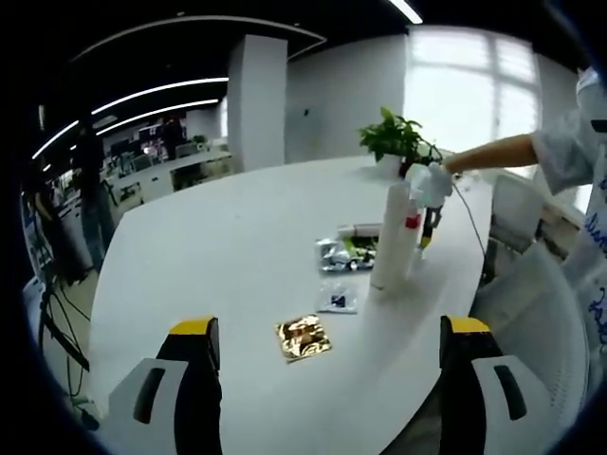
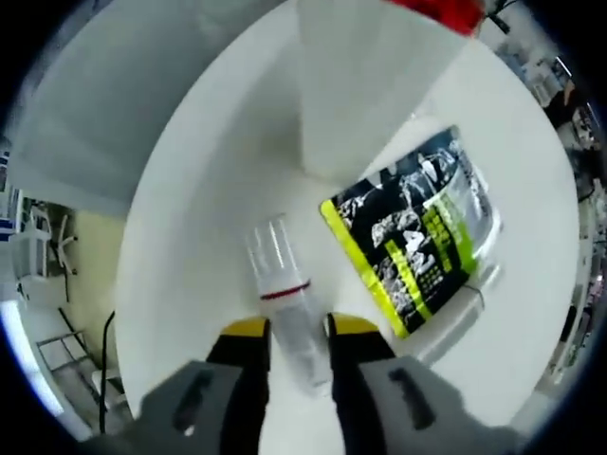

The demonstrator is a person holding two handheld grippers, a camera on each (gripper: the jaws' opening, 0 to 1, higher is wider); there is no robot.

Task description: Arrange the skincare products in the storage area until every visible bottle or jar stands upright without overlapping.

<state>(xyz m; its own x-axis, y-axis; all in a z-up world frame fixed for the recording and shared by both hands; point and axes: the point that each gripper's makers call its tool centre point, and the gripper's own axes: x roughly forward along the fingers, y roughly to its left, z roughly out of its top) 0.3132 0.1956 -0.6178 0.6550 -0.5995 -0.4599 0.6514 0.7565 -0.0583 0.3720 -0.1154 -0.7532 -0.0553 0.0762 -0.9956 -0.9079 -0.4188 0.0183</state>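
A tall white bottle with a red label stands upright on the white table. Beside it, a person's arm holds my right gripper pointing down at the table. In the right gripper view this gripper is shut on a small clear bottle with a red ring, which points toward the foot of the tall white bottle. A black and green packet lies just right of it. My left gripper hangs wide open over the near table, holding nothing.
Silver and green packets, a small clear sachet and a gold foil packet lie on the table in front of the tall bottle. A potted plant stands at the far edge. Office desks stand at the far left.
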